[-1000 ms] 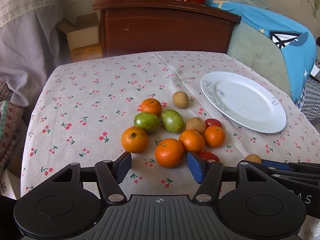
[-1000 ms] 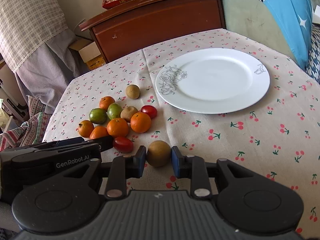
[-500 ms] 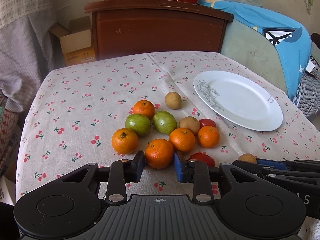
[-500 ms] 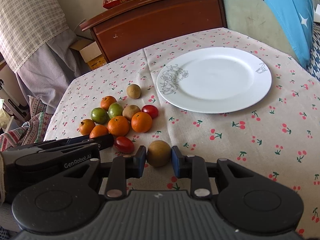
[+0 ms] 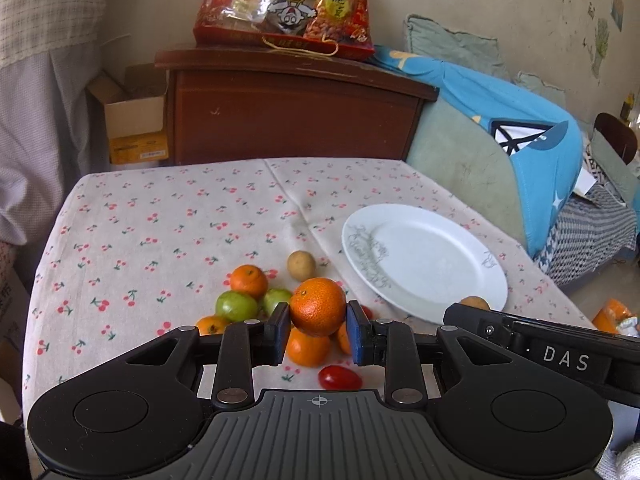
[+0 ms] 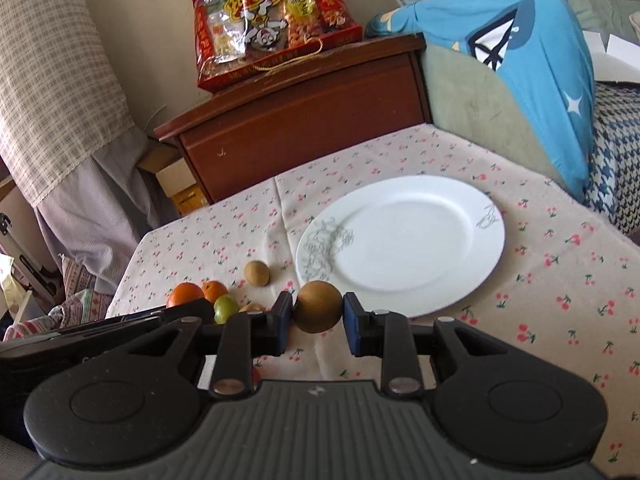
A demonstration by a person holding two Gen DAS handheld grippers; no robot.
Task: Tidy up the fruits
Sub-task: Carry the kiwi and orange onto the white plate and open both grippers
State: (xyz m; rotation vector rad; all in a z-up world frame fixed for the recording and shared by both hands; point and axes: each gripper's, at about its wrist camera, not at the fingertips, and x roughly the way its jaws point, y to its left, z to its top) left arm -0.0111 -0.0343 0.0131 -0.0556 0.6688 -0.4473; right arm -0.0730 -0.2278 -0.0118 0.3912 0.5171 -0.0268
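Note:
My left gripper (image 5: 319, 330) is shut on an orange (image 5: 318, 306) and holds it above the fruit pile. Below it lie more oranges (image 5: 249, 281), two green fruits (image 5: 236, 305), a red tomato (image 5: 340, 377) and a brown round fruit (image 5: 301, 265) on the cherry-print cloth. My right gripper (image 6: 317, 319) is shut on a brown round fruit (image 6: 318, 306) and holds it in the air at the near rim of the white plate (image 6: 404, 242). The plate also shows in the left wrist view (image 5: 428, 258), bare.
A dark wooden cabinet (image 5: 288, 108) with a red snack bag (image 5: 286, 4) stands behind the table. A blue-covered sofa (image 5: 520, 148) is at the right. A cardboard box (image 5: 134, 116) sits at the back left. The right gripper's body (image 5: 560, 354) reaches in beside the left one.
Both grippers have lifted off the table with their fruit. The left one closed on the orange and raised it. The right one rose towards the plate's near rim.

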